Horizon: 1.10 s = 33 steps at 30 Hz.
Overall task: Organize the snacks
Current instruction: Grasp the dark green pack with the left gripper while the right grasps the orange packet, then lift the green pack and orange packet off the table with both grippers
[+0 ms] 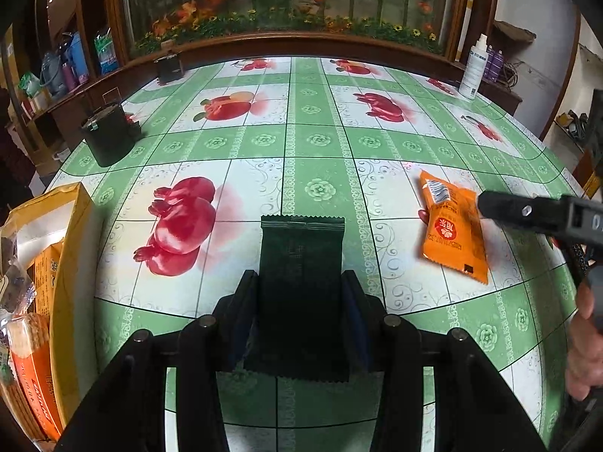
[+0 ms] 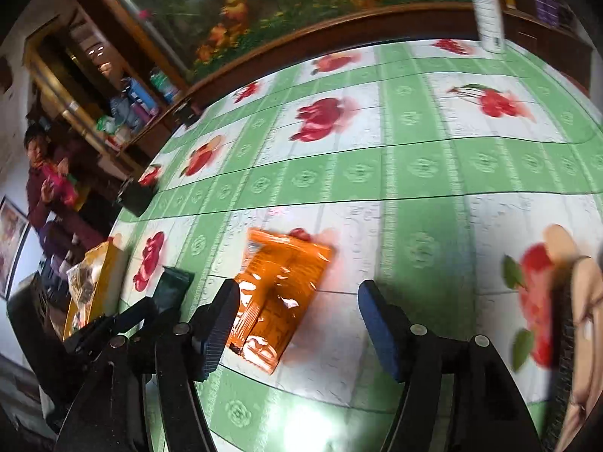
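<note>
Orange packet [image 2: 277, 299] flat beside wide-open, empty right claw [image 2: 297, 314]; dark-green packet [image 1: 301, 282] pinched in left claw [image 1: 299, 293].

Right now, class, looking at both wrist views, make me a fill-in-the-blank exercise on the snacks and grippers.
1. The left gripper is clamped on a dark ____ packet.
2. The orange packet lies on the ____.
3. The right gripper has jaws standing ____.
4. The yellow box sits at the table's ____ edge in the left wrist view.

Answers: green; tablecloth; open; left
</note>
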{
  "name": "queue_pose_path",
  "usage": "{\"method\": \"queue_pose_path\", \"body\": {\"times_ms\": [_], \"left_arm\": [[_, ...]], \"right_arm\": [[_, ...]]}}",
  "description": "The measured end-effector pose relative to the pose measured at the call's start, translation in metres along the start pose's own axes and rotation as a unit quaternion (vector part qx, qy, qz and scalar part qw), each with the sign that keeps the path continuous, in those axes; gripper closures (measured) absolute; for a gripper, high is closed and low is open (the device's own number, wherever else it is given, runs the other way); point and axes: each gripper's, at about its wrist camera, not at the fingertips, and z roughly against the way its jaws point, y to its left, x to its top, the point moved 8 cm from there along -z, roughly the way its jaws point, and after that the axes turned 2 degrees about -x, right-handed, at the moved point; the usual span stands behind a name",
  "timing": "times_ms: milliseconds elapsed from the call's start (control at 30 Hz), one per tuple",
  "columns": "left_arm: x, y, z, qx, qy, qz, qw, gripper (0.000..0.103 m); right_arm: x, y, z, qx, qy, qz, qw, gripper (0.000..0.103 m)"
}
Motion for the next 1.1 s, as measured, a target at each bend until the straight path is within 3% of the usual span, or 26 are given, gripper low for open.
{"method": "queue_pose_path", "body": {"times_ms": [167,267,400,467,500,533,567,600,633,667,767,867,1100], "left_arm": [[0.002,0.011,0.000,0.008,-0.001,0.019,0.9998,0.060],[0.002,0.016,-0.001,0.017,-0.002,0.025,0.9996,0.060],[0.003,0.018,0.000,0.027,-0.005,0.024,0.9993,0.060],[0.003,0.019,0.001,0.033,-0.008,0.020,0.9992,0.060],[0.004,0.019,0.001,0.034,-0.008,0.019,0.9992,0.060],[0.004,0.019,0.001,0.034,-0.009,0.020,0.9992,0.060],[0.004,0.019,0.001,0.034,-0.009,0.019,0.9992,0.060],[0.004,0.019,0.001,0.035,-0.011,0.018,0.9992,0.060],[0.005,0.019,0.002,0.037,-0.013,0.017,0.9991,0.060],[0.005,0.018,0.003,0.038,-0.015,0.015,0.9990,0.060],[0.007,0.017,0.006,0.034,-0.023,0.014,0.9991,0.060],[0.009,0.016,0.010,0.035,-0.030,0.012,0.9989,0.060],[0.017,0.017,0.026,0.032,-0.062,0.017,0.9974,0.060]], "right_arm": [[-0.003,0.014,-0.007,0.020,-0.002,-0.037,0.999,0.030],[-0.002,0.025,-0.014,-0.001,-0.001,-0.052,0.999,0.028],[-0.003,0.046,-0.027,-0.088,-0.004,0.002,0.996,0.028],[-0.008,0.052,-0.032,-0.143,-0.007,0.041,0.989,0.028],[-0.009,0.052,-0.032,-0.158,-0.007,0.058,0.986,0.033],[-0.011,0.053,-0.033,-0.183,-0.007,0.081,0.980,0.045],[-0.013,0.052,-0.031,-0.199,-0.012,0.093,0.975,0.048],[-0.014,0.050,-0.030,-0.192,-0.016,0.090,0.977,0.052],[-0.014,0.048,-0.027,-0.191,-0.017,0.090,0.977,0.074],[-0.014,0.045,-0.024,-0.193,-0.018,0.090,0.977,0.081],[-0.016,0.037,-0.018,-0.159,-0.017,0.060,0.985,0.081],[-0.018,0.040,-0.012,-0.157,-0.024,0.062,0.985,0.081],[-0.013,0.077,0.024,-0.097,-0.095,0.080,0.988,0.081]]}}
